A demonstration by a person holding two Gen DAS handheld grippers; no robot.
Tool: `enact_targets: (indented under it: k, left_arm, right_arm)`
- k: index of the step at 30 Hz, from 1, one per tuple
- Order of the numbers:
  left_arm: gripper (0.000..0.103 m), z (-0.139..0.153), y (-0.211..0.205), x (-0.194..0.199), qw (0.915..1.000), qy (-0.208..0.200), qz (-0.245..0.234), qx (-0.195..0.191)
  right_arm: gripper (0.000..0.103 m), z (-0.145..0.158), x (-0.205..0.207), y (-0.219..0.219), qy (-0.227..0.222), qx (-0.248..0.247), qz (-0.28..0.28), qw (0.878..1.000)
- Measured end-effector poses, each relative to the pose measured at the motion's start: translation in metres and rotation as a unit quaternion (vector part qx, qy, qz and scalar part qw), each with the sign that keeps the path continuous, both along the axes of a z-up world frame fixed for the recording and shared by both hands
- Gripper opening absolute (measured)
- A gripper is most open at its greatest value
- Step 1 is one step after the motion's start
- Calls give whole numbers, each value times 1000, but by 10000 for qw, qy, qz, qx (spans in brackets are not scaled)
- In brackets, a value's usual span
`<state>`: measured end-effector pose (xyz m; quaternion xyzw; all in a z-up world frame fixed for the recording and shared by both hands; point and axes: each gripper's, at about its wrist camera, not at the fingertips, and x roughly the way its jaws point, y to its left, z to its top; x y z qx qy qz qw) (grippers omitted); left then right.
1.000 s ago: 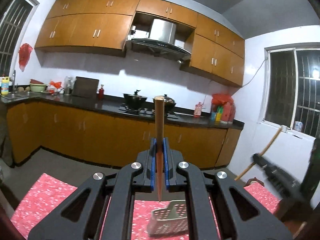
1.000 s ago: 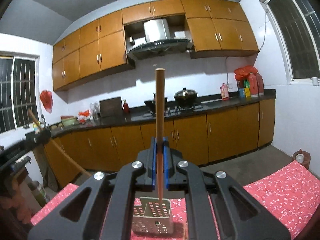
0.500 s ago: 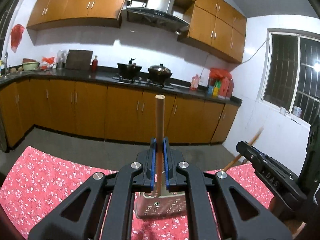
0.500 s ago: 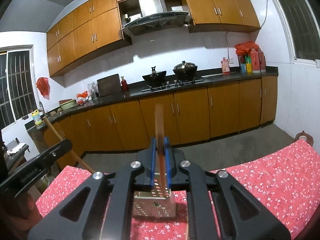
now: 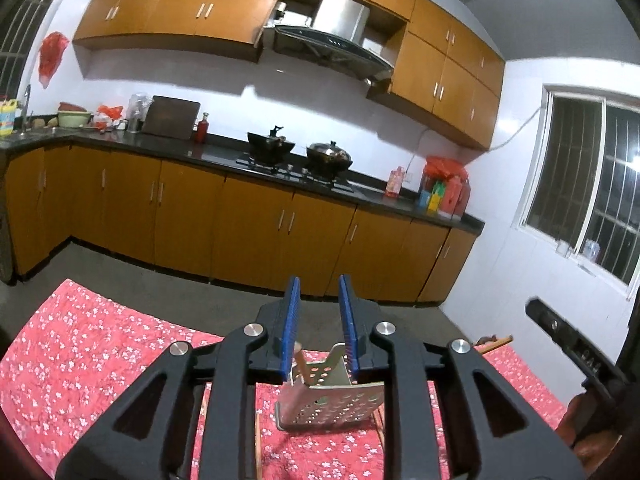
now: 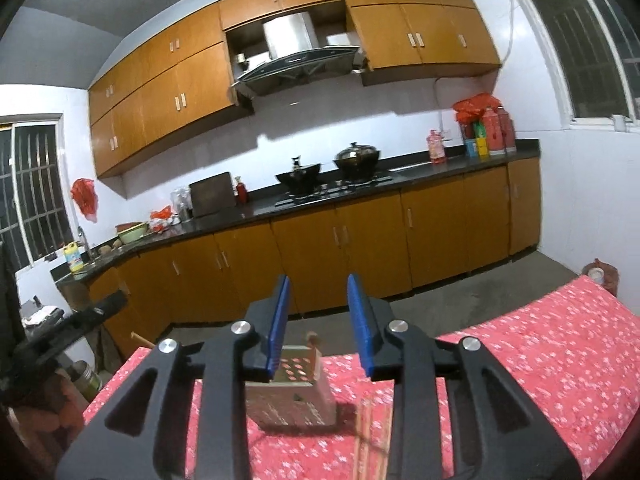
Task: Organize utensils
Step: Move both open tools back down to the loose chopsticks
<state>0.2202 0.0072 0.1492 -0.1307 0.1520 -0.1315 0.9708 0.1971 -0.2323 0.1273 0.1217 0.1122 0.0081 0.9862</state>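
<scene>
The left gripper point(image 5: 319, 304) has just been opening; its blue-padded jaws stand apart with nothing pressed between them. Just below them a brown wooden chopstick point(image 5: 301, 365) sticks out of the perforated metal utensil holder point(image 5: 330, 400), its long axis near upright, leaning slightly left, most of its length hidden inside. The right gripper point(image 6: 318, 304) has likewise just been opening, and its jaws are parted and hold nothing; below them the same holder point(image 6: 294, 394) shows a blurred stick end point(image 6: 312, 339) at its rim. The holder stands on a red floral tablecloth point(image 5: 100, 352); thin wooden sticks point(image 6: 366, 416) lie flat on the cloth just right of it — too blurred to count. Beyond stand orange wooden kitchen cabinets point(image 5: 256, 224) and a black countertop point(image 5: 224, 152); the faint lettering on the other gripper's body at the right edge of the left view cannot be read.
</scene>
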Motion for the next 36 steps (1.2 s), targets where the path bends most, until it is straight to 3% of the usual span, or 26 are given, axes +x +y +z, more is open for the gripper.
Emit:
enact_targets:
  k: [3, 7, 12, 15, 25, 31, 36]
  left_arm:
    - [21, -3, 13, -14, 9999, -8, 82, -70]
    - [26, -26, 29, -26, 9990, 278, 324, 126]
    - [27, -87, 41, -22, 9894, 1123, 596, 695]
    - [27, -117, 49, -21, 9826, 1569, 611, 786]
    - [27, -181, 51, -30, 9684, 2352, 395, 734]
    - [26, -195, 48, -30, 9645, 2541, 278, 659]
    - [26, -203, 46, -34, 9622, 2666, 102, 545]
  right_arm:
    - [31, -20, -13, -15, 252, 31, -224, 9994]
    - [31, -79, -9, -34, 1211, 86, -371, 9919]
    - [22, -161, -2, -32, 2516, 320, -43, 9673]
    - [22, -185, -6, -17, 2820, 251, 174, 9589]
    - [17, -218, -7, -6, 3229, 72, 264, 9460]
    - [11, -219, -5, 0, 3230, -167, 245, 9459]
    - [8, -221, -2, -13, 3250, -227, -205, 9452]
